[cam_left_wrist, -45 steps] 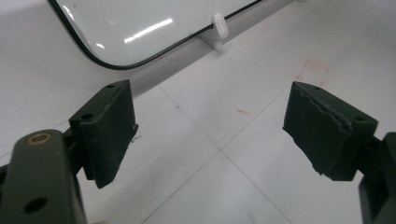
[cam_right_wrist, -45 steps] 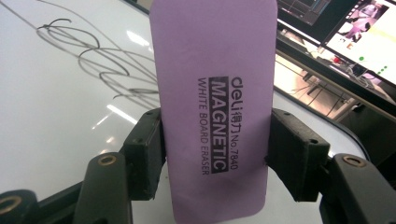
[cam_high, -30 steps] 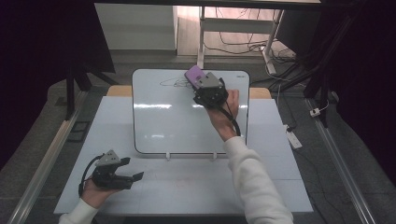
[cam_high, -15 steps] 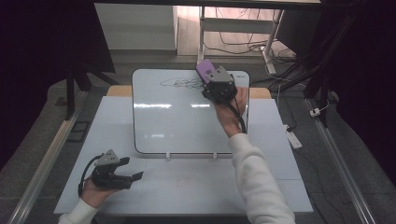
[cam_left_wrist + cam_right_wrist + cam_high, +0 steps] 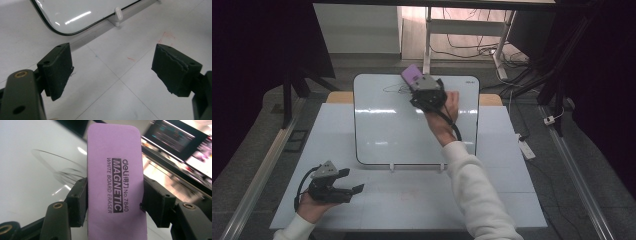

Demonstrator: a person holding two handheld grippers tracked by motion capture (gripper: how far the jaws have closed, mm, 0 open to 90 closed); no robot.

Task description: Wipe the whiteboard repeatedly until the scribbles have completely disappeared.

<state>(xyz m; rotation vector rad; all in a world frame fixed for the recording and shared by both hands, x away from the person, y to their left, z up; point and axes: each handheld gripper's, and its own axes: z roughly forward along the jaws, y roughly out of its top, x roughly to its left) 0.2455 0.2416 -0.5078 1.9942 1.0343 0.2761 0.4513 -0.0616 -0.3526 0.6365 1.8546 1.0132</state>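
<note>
Gripping purple eraser (image 5: 115,177), right tool (image 5: 115,202) apparently over whiteboard (image 5: 387,130); left tool (image 5: 112,75) open, empty.

The near strip of the table (image 5: 412,200) lies bare between the left gripper (image 5: 354,181) and the person's right sleeve (image 5: 477,195), giving open passage. The whiteboard (image 5: 387,130) covers the middle, its two small white clips (image 5: 392,167) standing up at its near edge. At the far edge the right gripper (image 5: 414,80) with its purple eraser (image 5: 411,75) blocks the way, seemingly just above the board.
</note>
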